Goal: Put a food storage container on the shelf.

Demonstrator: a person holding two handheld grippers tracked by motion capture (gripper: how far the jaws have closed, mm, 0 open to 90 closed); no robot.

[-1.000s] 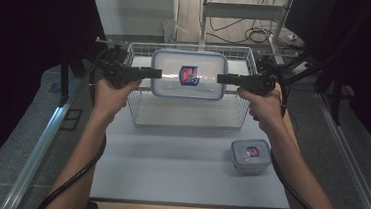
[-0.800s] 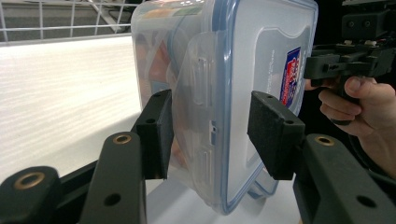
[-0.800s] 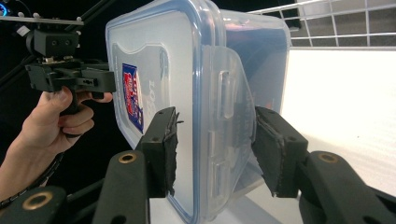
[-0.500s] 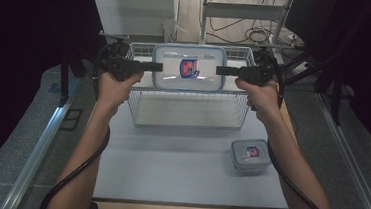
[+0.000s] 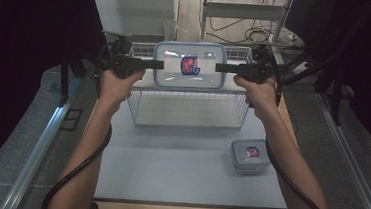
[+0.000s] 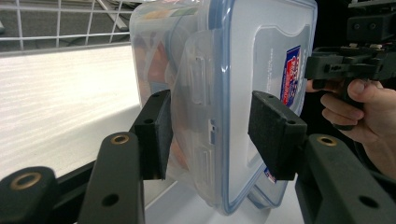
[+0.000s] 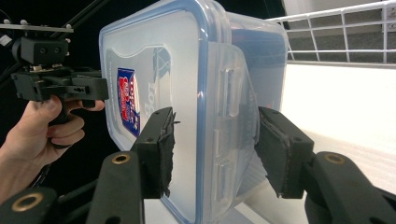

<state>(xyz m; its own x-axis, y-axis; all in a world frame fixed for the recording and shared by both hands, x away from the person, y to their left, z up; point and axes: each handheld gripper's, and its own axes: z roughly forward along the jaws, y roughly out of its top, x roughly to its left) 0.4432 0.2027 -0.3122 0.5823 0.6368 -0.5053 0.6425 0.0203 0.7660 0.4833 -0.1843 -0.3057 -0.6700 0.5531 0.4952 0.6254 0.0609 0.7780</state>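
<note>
Both tools, left tool and right tool, grasp the lidded container above the wire basket; the right's jaws have just been opening around it. A small container sits at five o'clock on the worktop.

A: Item in hand?
B: Large clear container, rectangular, rounded corners, blue-rimmed lid clipped on, red-and-blue label on the lid.
A: Pose?
B: Lid up, level, held by its two short ends above the wire basket's far side. Side latch flaps sit folded down. Contents look reddish, unclear.
</note>
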